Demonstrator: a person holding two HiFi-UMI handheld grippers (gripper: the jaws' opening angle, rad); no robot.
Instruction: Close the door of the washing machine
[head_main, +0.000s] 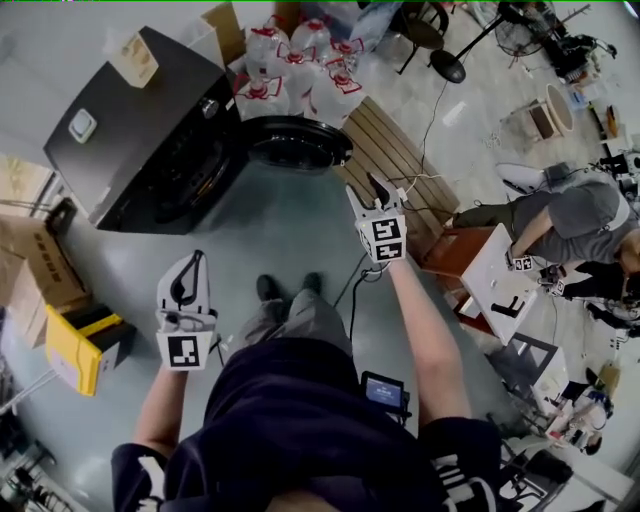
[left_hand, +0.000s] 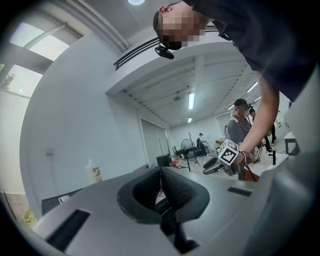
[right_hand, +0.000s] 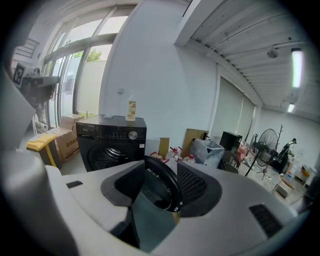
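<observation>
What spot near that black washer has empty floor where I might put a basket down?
Bare grey floor lies between the open door, the person's shoes and the wooden slats. Crowded: white bags behind the washer, cardboard boxes beside it.

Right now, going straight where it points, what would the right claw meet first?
Probably the washing machine's open door, framed between the open jaws of the right claw; nothing shows in between, though depth is unclear.

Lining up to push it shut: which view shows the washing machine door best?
Head view: the whole door shows, swung open from the washing machine. The right gripper view shows it nearer, but partly cut off by the body of the right tool. The left gripper view misses it.
</observation>
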